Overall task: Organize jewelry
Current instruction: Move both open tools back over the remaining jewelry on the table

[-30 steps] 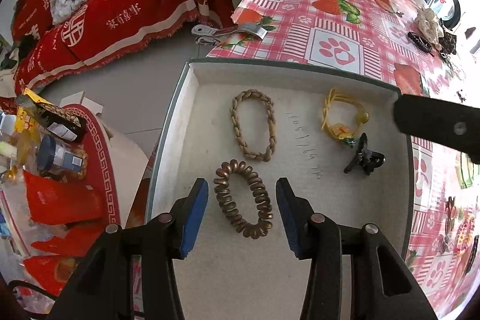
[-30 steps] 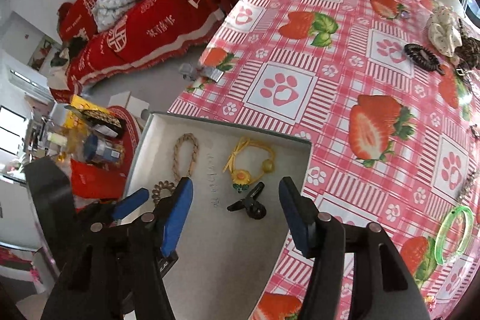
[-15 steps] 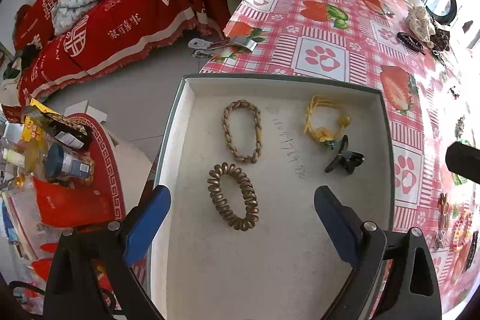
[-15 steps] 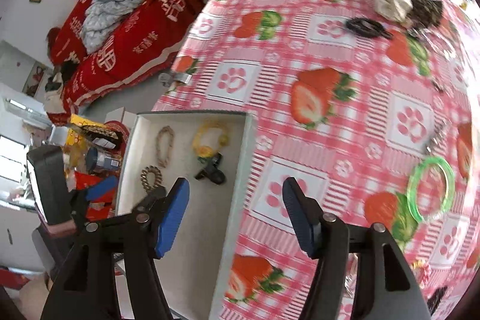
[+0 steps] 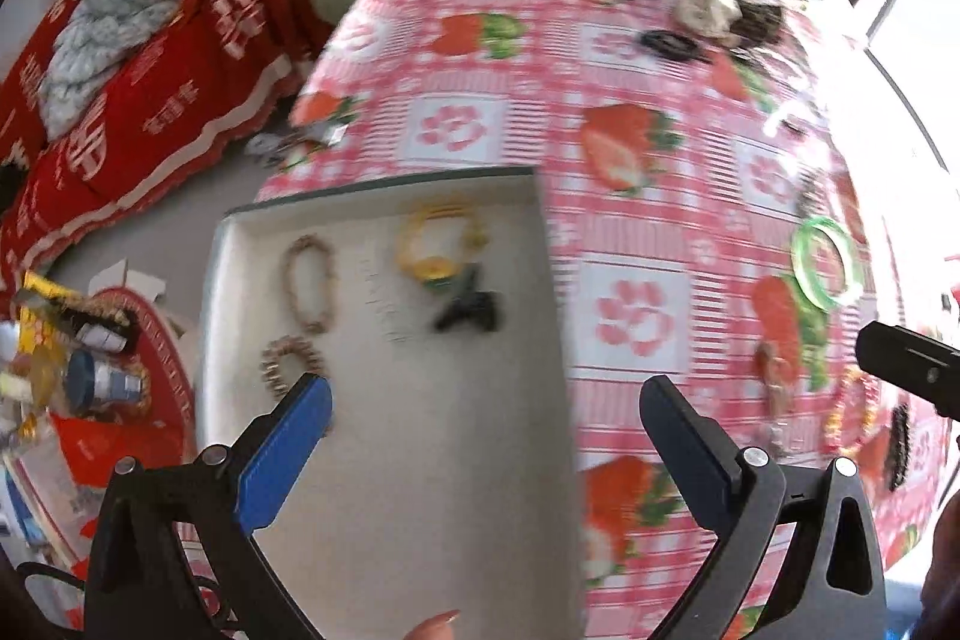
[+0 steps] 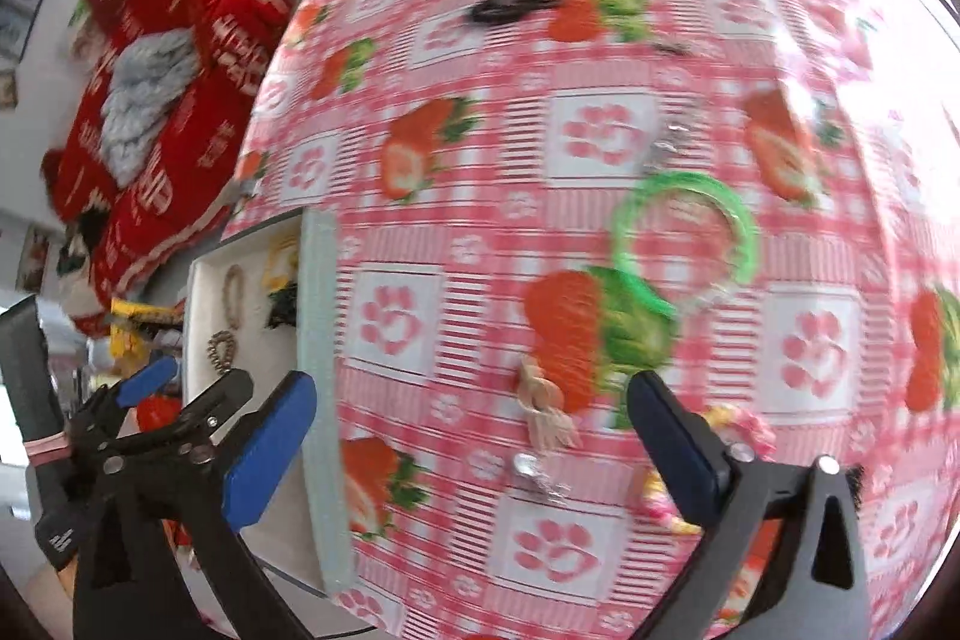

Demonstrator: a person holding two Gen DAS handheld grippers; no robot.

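Left gripper (image 5: 486, 436) and right gripper (image 6: 474, 436) both stand wide, jaws just opened, nothing between them. Beyond lies the tray (image 5: 384, 490) holding a coil tie (image 5: 288, 361), braided bracelet (image 5: 309, 283), yellow bracelet (image 5: 438, 244) and black clip (image 5: 471, 307). Farther right, a green bangle (image 6: 684, 232) rests on the tablecloth (image 6: 480, 160).

left gripper (image 5: 486, 439): black frame, blue pads, silver screws
right gripper (image 6: 474, 442): black frame, blue pads, silver screws
left handle (image 6: 36, 400): pink band
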